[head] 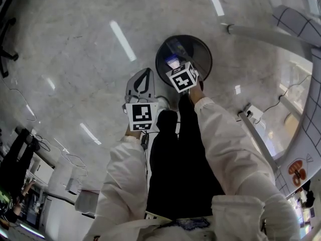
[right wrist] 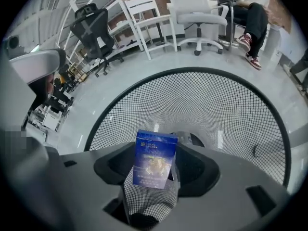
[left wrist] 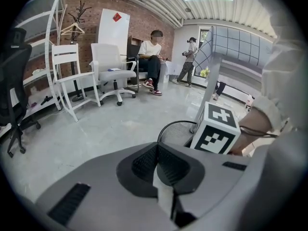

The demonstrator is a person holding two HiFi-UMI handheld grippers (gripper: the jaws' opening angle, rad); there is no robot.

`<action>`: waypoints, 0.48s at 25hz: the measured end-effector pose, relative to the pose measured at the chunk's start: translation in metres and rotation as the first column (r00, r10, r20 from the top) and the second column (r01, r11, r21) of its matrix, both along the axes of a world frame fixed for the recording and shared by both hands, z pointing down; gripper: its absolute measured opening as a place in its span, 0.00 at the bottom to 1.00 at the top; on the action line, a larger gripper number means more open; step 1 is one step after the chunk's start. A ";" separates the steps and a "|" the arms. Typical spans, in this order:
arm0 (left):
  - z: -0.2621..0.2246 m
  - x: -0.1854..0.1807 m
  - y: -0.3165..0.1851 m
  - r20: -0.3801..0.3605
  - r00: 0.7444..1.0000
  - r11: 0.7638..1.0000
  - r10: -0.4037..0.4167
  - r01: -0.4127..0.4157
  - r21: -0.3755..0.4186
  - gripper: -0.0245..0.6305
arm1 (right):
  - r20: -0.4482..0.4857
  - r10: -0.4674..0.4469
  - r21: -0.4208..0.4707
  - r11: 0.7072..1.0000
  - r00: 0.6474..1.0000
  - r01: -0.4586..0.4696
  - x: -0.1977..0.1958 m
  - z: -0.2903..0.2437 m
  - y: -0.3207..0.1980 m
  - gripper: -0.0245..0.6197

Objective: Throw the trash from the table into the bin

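A round black mesh bin (head: 205, 49) stands on the grey floor in front of my feet. My right gripper (head: 175, 64) hangs over its opening, shut on a small blue carton (head: 173, 60). In the right gripper view the blue carton (right wrist: 155, 159) stands upright between the pads of the right gripper (right wrist: 154, 171), with the bin's mesh wall (right wrist: 216, 105) directly below. My left gripper (head: 146, 73) is beside the bin's near-left rim, its tips together. In the left gripper view the left gripper (left wrist: 158, 170) holds nothing, and the bin (left wrist: 175, 131) shows just beyond it.
A white table (head: 306, 109) with a slanted leg (head: 256, 129) stands to the right of the bin. Across the room are white chairs (left wrist: 72, 76), a black office chair (left wrist: 14, 81), a seated person (left wrist: 151, 57) and another person standing (left wrist: 190, 61).
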State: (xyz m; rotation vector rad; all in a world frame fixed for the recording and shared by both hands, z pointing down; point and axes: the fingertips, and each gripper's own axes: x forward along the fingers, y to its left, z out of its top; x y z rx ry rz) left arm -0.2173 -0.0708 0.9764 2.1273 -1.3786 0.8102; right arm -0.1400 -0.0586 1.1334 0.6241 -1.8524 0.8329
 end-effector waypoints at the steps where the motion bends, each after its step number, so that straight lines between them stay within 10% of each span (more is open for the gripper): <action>1: 0.001 -0.001 0.001 -0.002 1.000 1.000 -0.002 0.002 -0.002 0.05 | -0.009 0.003 -0.005 1.000 1.000 -0.003 0.001 0.003 0.000 0.45; 12: 0.000 -0.006 0.004 -0.008 1.000 1.000 -0.012 0.012 -0.008 0.05 | -0.034 0.034 -0.025 0.999 0.999 -0.035 0.005 0.009 -0.007 0.45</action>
